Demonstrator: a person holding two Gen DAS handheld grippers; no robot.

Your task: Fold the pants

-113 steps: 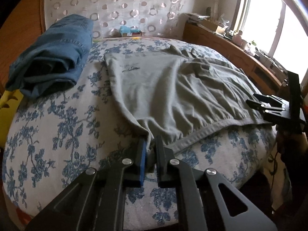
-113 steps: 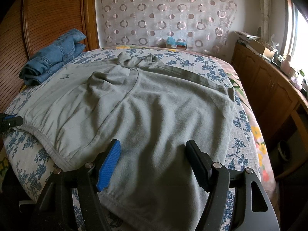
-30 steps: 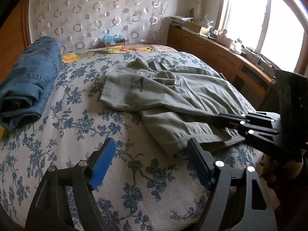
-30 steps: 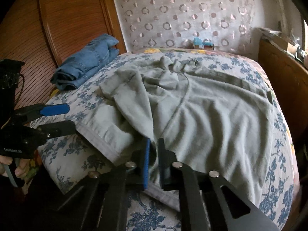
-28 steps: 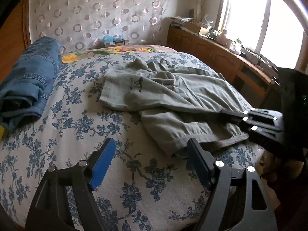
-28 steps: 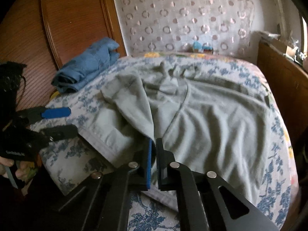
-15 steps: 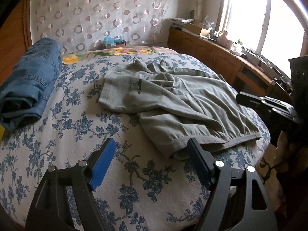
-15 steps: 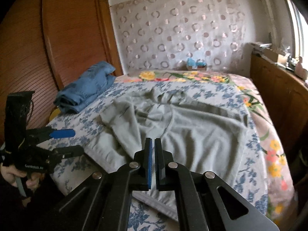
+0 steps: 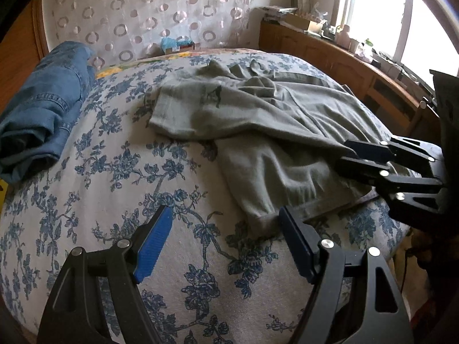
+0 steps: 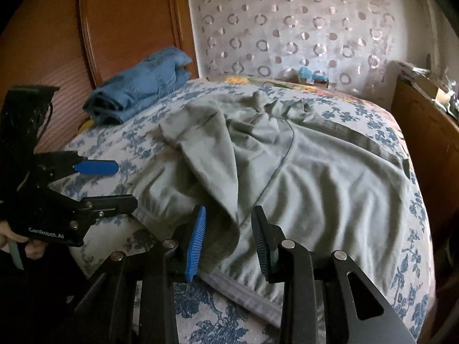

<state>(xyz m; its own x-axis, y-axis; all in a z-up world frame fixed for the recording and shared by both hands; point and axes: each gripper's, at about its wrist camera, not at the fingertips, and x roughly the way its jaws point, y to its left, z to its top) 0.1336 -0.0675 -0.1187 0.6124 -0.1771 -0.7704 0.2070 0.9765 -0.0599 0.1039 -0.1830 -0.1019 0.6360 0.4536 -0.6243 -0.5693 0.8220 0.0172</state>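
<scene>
Meanwhile, folded blue denim jeans [image 9: 43, 109] are seen at upper left on the floral bedspread [image 9: 114, 172]; grey-green cotton pants [image 9: 272, 132] are spread centre-right. Both left gripper [image 9: 223, 246] and right gripper [image 10: 229, 238] are held parted, empty.

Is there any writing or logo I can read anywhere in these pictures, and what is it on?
"GenRobot.AI": white lettering on the black body of the left gripper, seen from the right wrist camera.
Dark print on the grey pants: a small figure, no readable letters.
Boxes by the curtain: too small and blurred to read.
</scene>
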